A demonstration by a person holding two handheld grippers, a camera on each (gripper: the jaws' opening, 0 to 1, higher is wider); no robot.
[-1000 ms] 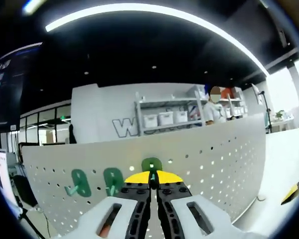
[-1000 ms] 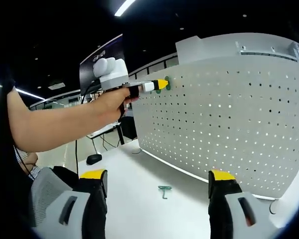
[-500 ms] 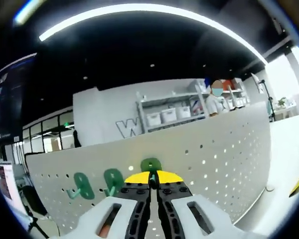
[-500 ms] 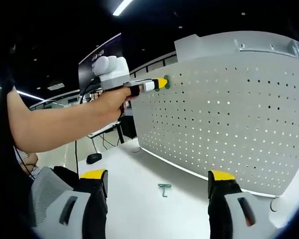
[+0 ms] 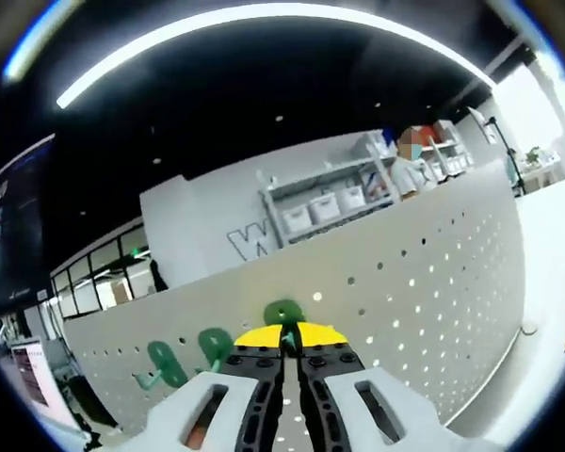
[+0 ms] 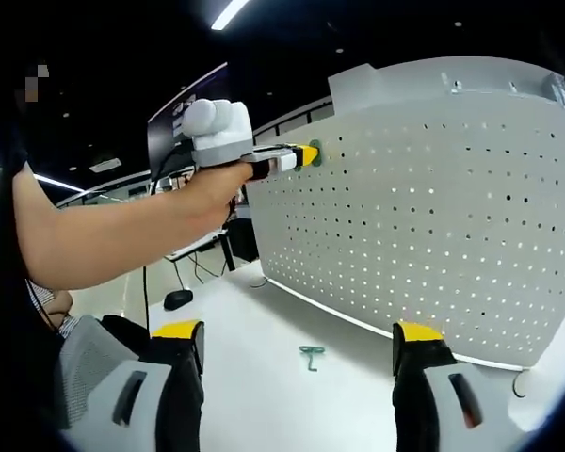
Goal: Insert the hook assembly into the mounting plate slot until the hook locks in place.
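Left gripper view: left gripper [image 5: 290, 350], jaws closed on the hook [image 5: 284, 314] at the pegboard [image 5: 433, 292], should press squarely; right gripper [image 6: 297, 377] waits wide open.

Green hook [image 5: 284, 314] pressed against the upright white pegboard [image 5: 433, 292].

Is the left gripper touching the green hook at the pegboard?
Touching. In the left gripper view, the left gripper has its yellow-tipped jaws shut on the green hook, held against the white pegboard.
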